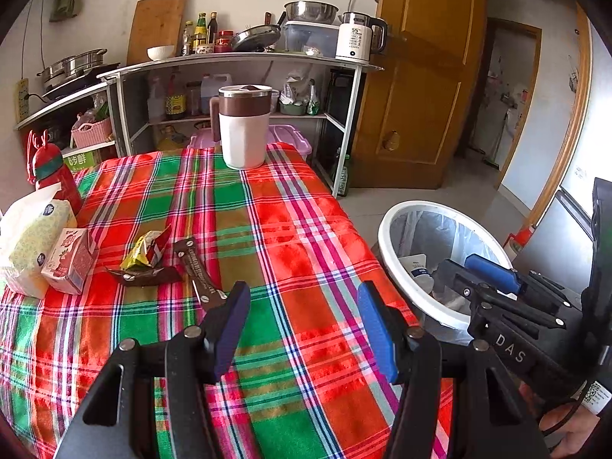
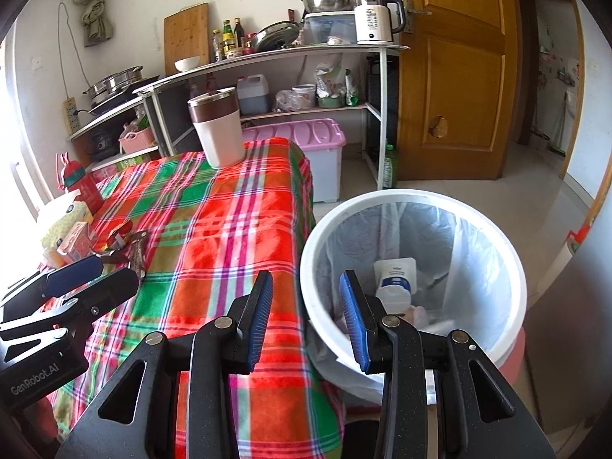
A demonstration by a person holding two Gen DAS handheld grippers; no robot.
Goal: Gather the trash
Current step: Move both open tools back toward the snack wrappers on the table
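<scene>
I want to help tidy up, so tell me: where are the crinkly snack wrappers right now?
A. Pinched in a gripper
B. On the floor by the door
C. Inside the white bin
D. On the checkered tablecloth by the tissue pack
D. The wrappers lie on the tablecloth beside the tissue pack, while the left gripper and right gripper are both open and empty.

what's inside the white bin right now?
The white bin has a clear liner. At the bottom lies a white container with a blue label and some pale crumpled scraps. The right gripper hides the near part of the bottom.
</scene>
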